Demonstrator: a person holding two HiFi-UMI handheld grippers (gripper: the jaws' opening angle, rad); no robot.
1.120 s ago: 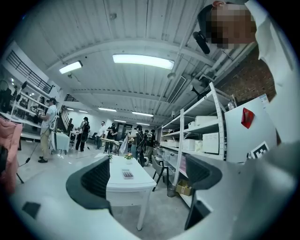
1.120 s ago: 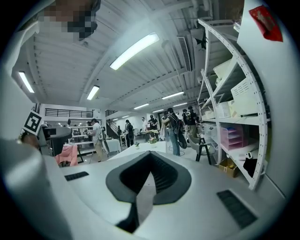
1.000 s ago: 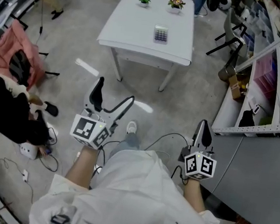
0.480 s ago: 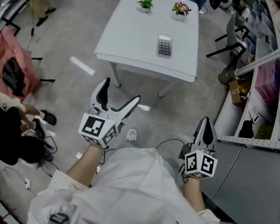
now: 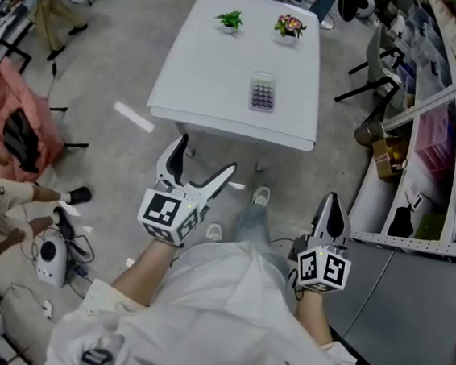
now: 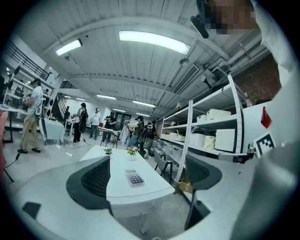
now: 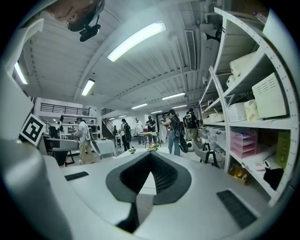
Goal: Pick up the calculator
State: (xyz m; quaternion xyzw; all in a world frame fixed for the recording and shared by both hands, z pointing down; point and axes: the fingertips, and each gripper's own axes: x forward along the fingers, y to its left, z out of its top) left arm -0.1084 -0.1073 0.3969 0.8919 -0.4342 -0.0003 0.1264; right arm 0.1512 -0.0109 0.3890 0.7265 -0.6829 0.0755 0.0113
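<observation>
- A person in a white top stands on the grey floor short of a white table (image 5: 214, 79), with a hand-held gripper in each hand.
- The calculator (image 5: 262, 91) lies flat on the right half of the tabletop, nearer the front edge than the two small potted plants (image 5: 230, 20) at the far end. Nothing touches it.
- The left gripper (image 5: 206, 157) is held out with its jaws spread wide and empty. Its own view frames the distant calculator between the two dark pads (image 6: 93, 180).
- The right gripper (image 5: 331, 201) points forward with its jaws closed tip to tip, and nothing sits between them.
- Both tools are well apart from the table, on the near side of its front edge, and metal shelving (image 5: 429, 118) runs close along the person's right.
- By the look of it, this is the approach: the reach for the calculator has not yet begun.
- The next move calls for closing the gap to the table and bringing a gripper over the calculator, most likely the open left one.
- The calculator is thin and lies flat on a smooth top, so the jaws would probably have to come in low, close to the surface, and straddle its narrow sides before closing.
</observation>
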